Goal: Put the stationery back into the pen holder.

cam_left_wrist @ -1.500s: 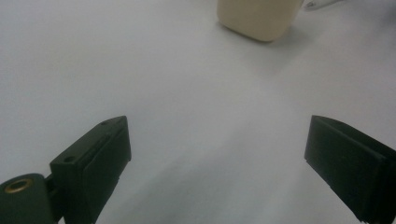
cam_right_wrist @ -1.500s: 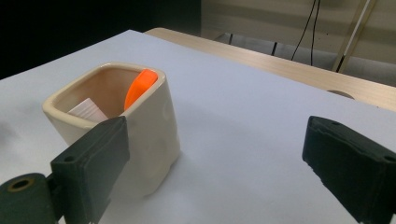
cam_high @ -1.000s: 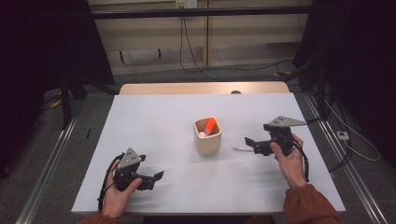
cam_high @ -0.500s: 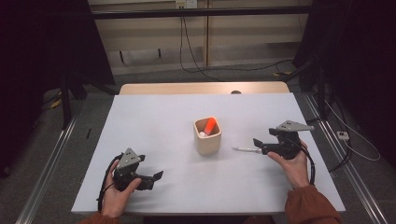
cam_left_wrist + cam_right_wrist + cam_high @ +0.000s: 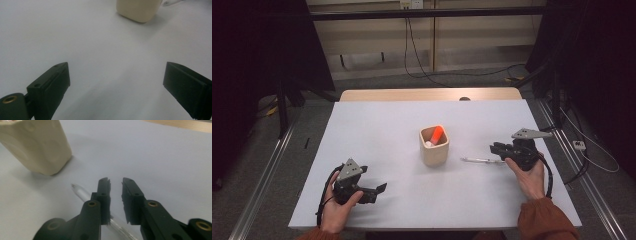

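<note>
Clear pen (image 5: 477,160) lies flat on the white table (image 5: 377,130), just at 3 o'clock of the beige pen cup (image 5: 434,146), apart from it, its tip pointing toward the cup. In my right gripper view the pen (image 5: 82,193) runs slantwise under my left-hand jaw, and the cup (image 5: 37,147) sits at 10 o'clock. My right gripper (image 5: 501,150) is at the pen's far end from the cup, jaws nearly together with a narrow gap; nothing sits between them, pen is below and to one side, so I judge it not held. Cup already has an orange marker (image 5: 437,134) and something white in it. Step in hand, my read: picking up the pen to drop it in the cup. Next move calls for shifting my right gripper sideways so the barrel lies between the jaws, lowering, closing, then lifting toward 9 o'clock over the cup. My left gripper (image 5: 374,190) rests at 7 o'clock of the cup, well apart, jaws wide apart, holding nothing.
</note>
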Demonstrator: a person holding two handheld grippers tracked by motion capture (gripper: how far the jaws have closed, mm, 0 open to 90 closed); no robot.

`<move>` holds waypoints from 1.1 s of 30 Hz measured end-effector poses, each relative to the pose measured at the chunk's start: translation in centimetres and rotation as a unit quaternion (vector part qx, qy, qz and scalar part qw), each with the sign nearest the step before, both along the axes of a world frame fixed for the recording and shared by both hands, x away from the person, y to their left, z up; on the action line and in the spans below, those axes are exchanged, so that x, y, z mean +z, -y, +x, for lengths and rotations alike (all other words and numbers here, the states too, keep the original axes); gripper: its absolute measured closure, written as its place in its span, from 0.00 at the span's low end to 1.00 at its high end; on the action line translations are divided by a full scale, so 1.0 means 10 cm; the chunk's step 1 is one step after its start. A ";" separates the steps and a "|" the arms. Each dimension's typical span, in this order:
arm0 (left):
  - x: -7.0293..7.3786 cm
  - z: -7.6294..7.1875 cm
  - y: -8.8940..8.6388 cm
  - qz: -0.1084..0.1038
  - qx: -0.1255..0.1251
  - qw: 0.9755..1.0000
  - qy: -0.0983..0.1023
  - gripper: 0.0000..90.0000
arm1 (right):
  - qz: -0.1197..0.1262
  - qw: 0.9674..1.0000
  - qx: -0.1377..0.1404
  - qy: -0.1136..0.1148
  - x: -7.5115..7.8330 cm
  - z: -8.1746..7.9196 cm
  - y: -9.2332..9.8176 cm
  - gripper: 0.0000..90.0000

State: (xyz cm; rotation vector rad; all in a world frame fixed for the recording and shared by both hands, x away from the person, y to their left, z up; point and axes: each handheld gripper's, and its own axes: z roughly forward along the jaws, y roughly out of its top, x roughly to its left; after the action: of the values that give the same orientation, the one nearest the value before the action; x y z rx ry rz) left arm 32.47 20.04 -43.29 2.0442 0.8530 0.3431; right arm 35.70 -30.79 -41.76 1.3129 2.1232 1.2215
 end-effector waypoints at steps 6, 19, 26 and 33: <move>0.00 0.00 0.00 0.000 -0.001 1.000 0.000 0.08 | 0.003 1.000 0.001 -0.019 -0.04 0.03 0.02 1.00; 0.00 0.00 0.01 -0.001 -0.001 1.000 0.001 0.08 | -0.043 0.997 -0.001 -0.056 -0.18 0.15 0.05 1.00; 0.00 0.00 0.00 0.000 -0.001 1.000 0.001 0.08 | -0.072 0.994 0.008 -0.081 -0.27 0.20 0.00 1.00; 0.00 0.00 0.00 -0.002 -0.001 1.000 0.000 0.08 | -0.082 0.992 0.005 -0.093 -0.31 0.21 0.04 1.00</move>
State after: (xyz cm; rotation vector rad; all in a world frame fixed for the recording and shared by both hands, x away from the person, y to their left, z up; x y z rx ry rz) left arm 32.43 20.04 -43.27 2.0417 0.8509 0.3413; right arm 37.78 -31.14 -44.88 1.3914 2.3059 0.9369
